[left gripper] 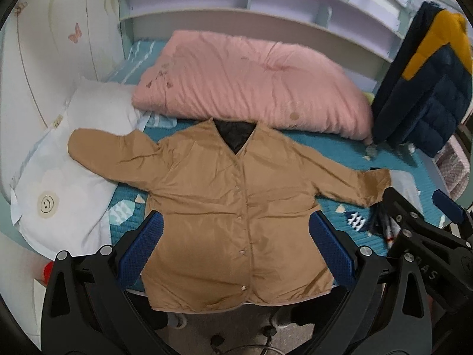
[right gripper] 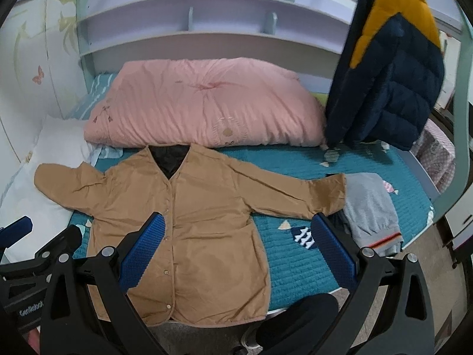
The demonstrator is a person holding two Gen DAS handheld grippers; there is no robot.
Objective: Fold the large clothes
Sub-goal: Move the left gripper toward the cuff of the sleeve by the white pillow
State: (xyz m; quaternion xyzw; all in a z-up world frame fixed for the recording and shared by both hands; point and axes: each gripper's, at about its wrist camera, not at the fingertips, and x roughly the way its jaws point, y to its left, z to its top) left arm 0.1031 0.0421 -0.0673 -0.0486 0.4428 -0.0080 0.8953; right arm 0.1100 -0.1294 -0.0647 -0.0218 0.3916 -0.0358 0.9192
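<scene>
Tan jacket (left gripper: 233, 216) flat on bed (right gripper: 298, 269), front up, snaps shut, sleeves out at 9 & 3, collar at 12 by pink quilt (left gripper: 248, 82). My left hand-held gripper (left gripper: 236, 242) & right hand-held gripper (right gripper: 239, 245) both released, nothing held, above hem.

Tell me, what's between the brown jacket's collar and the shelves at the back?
The big pink quilt lies there, folded on the bed, touching the brown jacket at its collar and reaching back toward the shelves. The right wrist view shows it best.
</scene>
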